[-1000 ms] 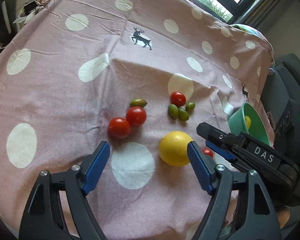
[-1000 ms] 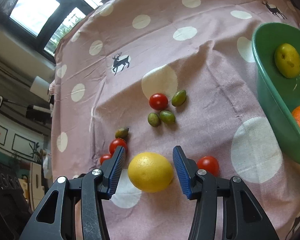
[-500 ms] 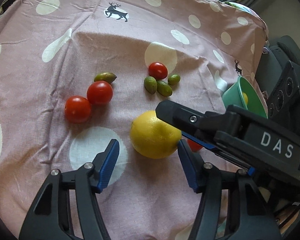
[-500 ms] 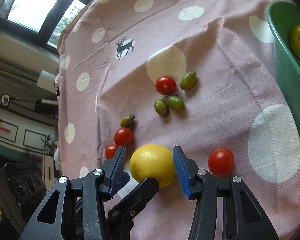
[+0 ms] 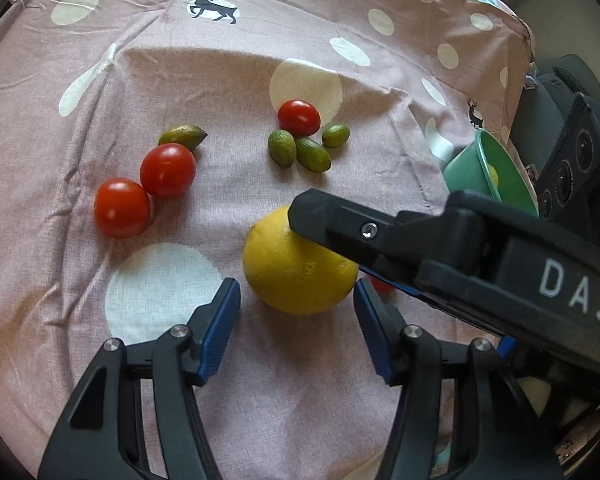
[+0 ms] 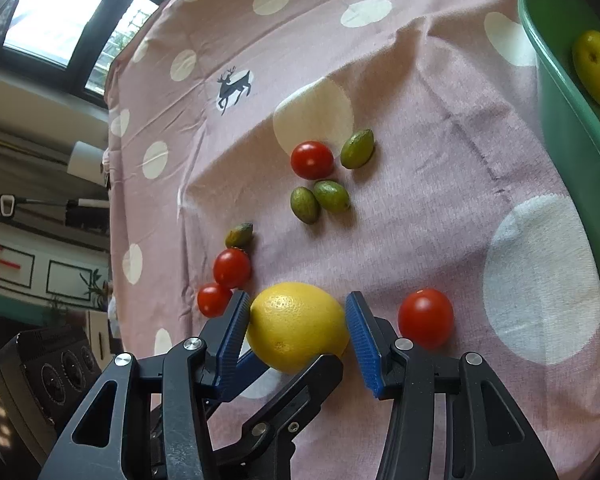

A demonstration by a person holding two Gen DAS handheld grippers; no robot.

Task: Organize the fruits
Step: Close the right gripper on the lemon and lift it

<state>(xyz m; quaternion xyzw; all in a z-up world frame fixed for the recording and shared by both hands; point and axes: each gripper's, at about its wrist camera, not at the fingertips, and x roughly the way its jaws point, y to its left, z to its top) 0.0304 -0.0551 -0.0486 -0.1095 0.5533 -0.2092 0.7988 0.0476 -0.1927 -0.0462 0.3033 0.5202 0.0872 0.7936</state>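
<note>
A yellow lemon (image 5: 292, 276) (image 6: 296, 326) rests on the pink dotted cloth. My right gripper (image 6: 297, 296) is shut on it, with both blue pads against its sides. In the left wrist view one of its black fingers (image 5: 340, 228) crosses the lemon's far side. My left gripper (image 5: 296, 284) comes in from the near side. Its jaws are closing around the lemon's lower half, and narrow gaps show beside the pads. Loose tomatoes (image 5: 122, 208) (image 5: 168, 170) (image 5: 299, 117) and small green fruits (image 5: 306, 150) lie farther out.
A green bowl (image 6: 568, 128) (image 5: 466, 164) at the right holds a yellow fruit (image 6: 596, 68). One tomato (image 6: 425, 317) sits just right of my right gripper's finger. Another green fruit (image 5: 182, 136) lies by the two left tomatoes. The cloth drops off at the far edge.
My left gripper has moved in and down to the lemon and its jaws have narrowed around it. The right gripper has stayed on the lemon, tilting slightly.
</note>
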